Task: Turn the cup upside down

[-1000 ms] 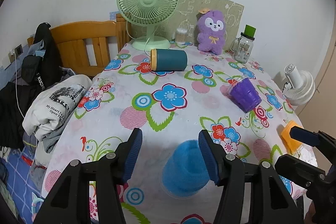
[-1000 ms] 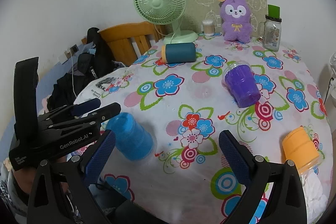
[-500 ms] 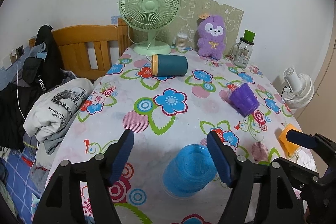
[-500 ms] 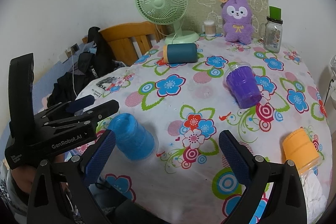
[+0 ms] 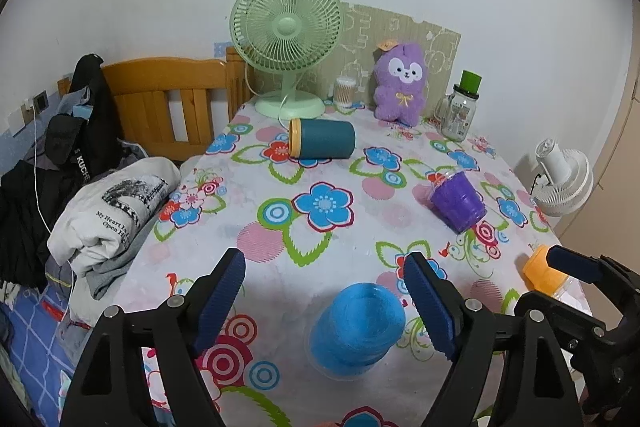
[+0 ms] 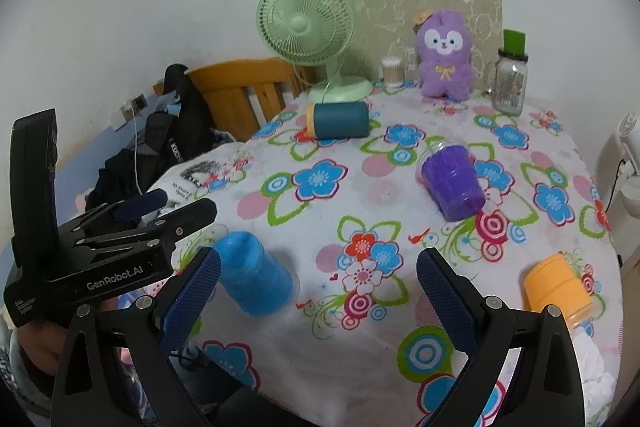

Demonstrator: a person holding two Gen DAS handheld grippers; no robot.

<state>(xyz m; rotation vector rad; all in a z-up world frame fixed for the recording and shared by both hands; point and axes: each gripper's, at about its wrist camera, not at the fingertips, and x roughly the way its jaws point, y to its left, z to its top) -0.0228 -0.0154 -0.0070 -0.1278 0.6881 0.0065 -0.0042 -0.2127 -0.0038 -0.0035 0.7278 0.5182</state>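
Note:
A blue plastic cup [image 5: 358, 327] stands upside down on the floral tablecloth [image 5: 320, 163] near the front edge; it also shows in the right wrist view [image 6: 256, 275]. My left gripper [image 5: 326, 301] is open and empty, raised above and just behind the cup, clear of it. My right gripper [image 6: 318, 293] is open and empty, to the right of the blue cup. A purple cup [image 5: 458, 197] stands upside down at mid right. A teal cup [image 5: 322, 139] lies on its side further back. An orange cup [image 6: 558, 287] stands at the right edge.
A green fan [image 5: 286, 39], a purple plush toy [image 5: 400, 83], a glass jar with a green lid [image 5: 460, 111] and a cotton-swab holder [image 5: 346, 91] line the back. Folded clothes [image 5: 112, 203] and a wooden chair [image 5: 168, 99] are left of the table.
My left gripper has opened wider and drawn back and up from the blue cup, which stays standing upside down. The right gripper has barely moved.

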